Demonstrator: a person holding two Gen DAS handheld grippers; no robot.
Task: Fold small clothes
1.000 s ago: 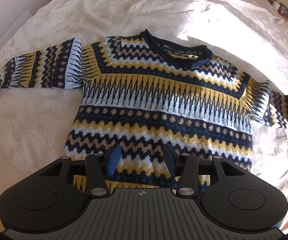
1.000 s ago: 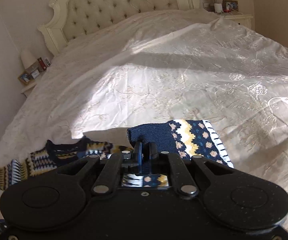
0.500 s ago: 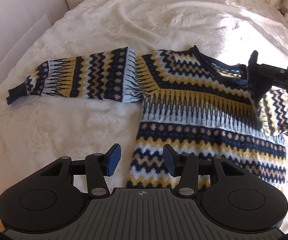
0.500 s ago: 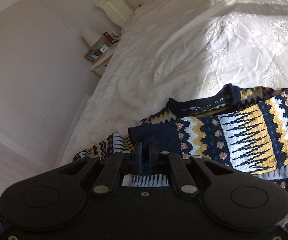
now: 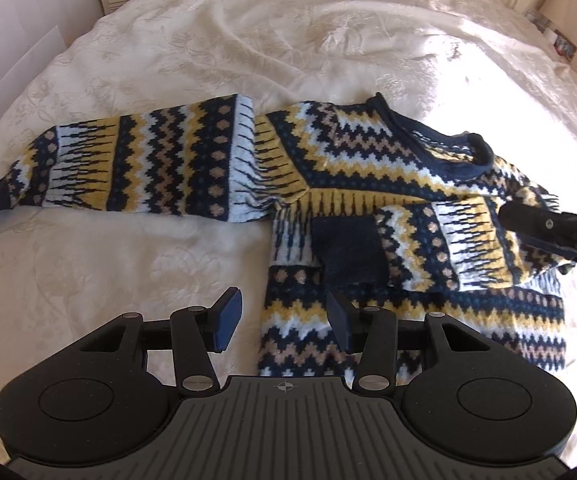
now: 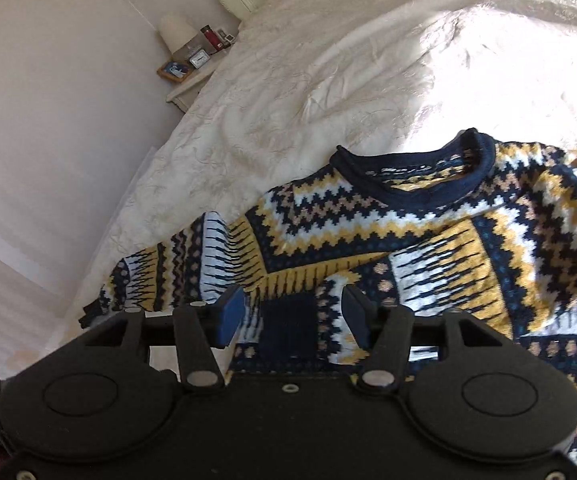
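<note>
Two black grippers, left and right, hover spread and empty over a navy, yellow and white zigzag knit jumper on a cream bedspread; its loosely folded sleeve could slip back.

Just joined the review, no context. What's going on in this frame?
A person with a handheld gripper in each hand is folding a navy, yellow and white patterned knit sweater on a cream embroidered bedspread. One sleeve lies folded across the chest, navy cuff between the open right gripper's fingers. The other sleeve lies stretched out. The left gripper hovers open over the hem.
</note>
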